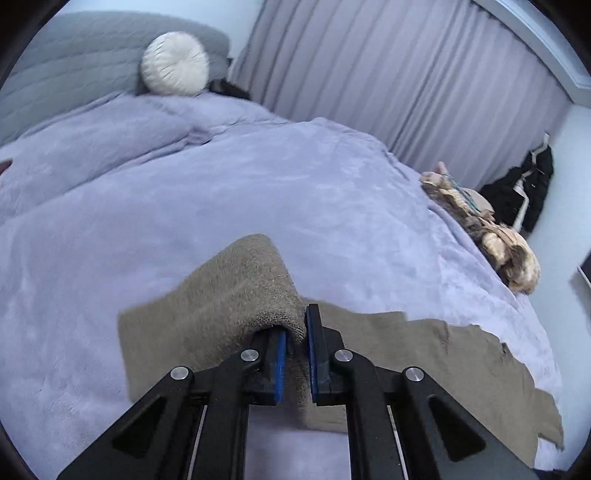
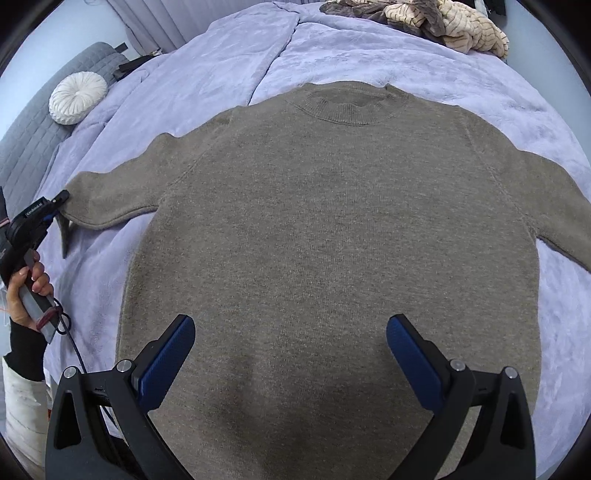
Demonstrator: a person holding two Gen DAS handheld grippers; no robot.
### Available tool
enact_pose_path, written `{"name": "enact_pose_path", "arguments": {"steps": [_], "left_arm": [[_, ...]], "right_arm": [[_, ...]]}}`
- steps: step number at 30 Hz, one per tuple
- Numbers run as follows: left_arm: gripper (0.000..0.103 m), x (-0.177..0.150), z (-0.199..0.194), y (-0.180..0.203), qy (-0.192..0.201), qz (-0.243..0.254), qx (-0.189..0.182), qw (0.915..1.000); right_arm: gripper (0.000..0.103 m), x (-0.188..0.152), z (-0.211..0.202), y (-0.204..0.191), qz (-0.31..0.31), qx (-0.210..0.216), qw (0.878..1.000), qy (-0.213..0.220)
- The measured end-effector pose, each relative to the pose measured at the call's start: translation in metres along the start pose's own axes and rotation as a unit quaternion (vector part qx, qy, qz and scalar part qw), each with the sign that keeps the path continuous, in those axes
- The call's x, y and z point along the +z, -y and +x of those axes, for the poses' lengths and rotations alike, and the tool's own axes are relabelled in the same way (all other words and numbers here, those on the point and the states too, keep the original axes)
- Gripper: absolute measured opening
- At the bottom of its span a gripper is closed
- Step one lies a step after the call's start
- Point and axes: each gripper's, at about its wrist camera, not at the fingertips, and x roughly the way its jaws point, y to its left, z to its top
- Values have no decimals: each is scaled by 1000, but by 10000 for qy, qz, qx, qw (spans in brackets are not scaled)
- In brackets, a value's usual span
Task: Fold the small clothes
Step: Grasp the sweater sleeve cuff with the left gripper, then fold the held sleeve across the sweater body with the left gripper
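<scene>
A grey-brown knit sweater (image 2: pixel 332 229) lies flat on the lilac bed cover (image 2: pixel 229 62), its neckline at the far side and its sleeves spread out. My left gripper (image 1: pixel 295 332) is shut on the end of the sweater's left sleeve (image 1: pixel 236 295), which humps up in front of the blue pads. The right wrist view shows this same left gripper (image 2: pixel 59 197) at the sleeve tip, held by a hand (image 2: pixel 26 291). My right gripper (image 2: pixel 291 332) hovers open over the sweater's lower body, with nothing between its fingers.
A round white cushion (image 1: pixel 175 62) leans on the grey headboard (image 1: pixel 74 66). A heap of cream and brown clothes (image 2: pixel 443 22) lies at the bed's far edge. Curtains (image 1: pixel 406 74) hang behind the bed and dark items (image 1: pixel 524 184) stand by the wall.
</scene>
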Motion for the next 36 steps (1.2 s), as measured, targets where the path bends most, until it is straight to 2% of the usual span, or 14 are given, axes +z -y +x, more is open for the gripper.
{"name": "enact_pose_path", "arguments": {"steps": [4,6,8,11,16,18,20,22,23,26,27,30,33,36], "left_arm": [[11,10,-10,92,148,815,-755,9937],[11,3,-6,147,49,1308,-1135,9849],[11,-14,8,199,-205,1718,-1331,9759],[11,-52,38,262,-765,2188,-1485,9614],[11,-118,79,316,-1527,2920,-1094,9378],[13,-139,79,310,-1630,3066,-977,9327],[29,-146,75,304,-1675,3109,-898,9313],[73,-141,61,297,-1499,2989,-898,9381],[78,-136,50,293,-1307,2920,-964,9425],[81,-112,22,282,-926,2836,-1088,9482],[81,-102,13,269,-748,2774,-999,9526],[81,-77,6,223,-480,2417,-314,9686],[81,-70,9,171,-585,2079,241,9761],[81,-77,11,137,-885,1886,462,9770]], "right_arm": [[103,-3,-6,18,208,138,9996,132],[103,-6,-10,32,359,153,9991,181],[103,-9,-14,51,572,146,9980,232],[103,-16,-20,80,914,118,9953,289],[103,-26,-28,122,1357,45,9900,380],[103,-29,-29,134,1476,34,9883,388],[103,-29,-28,142,1542,49,9872,395],[103,-25,-26,146,1489,53,9879,426],[103,-21,-26,145,1435,62,9885,473],[103,-2,-28,132,1055,111,9919,702],[103,6,-28,124,816,80,9935,791],[103,32,-24,77,-395,-165,9946,945],[103,53,-7,15,-1679,-682,9774,1089],[100,67,24,-38,-2763,-1133,9464,1231]]}}
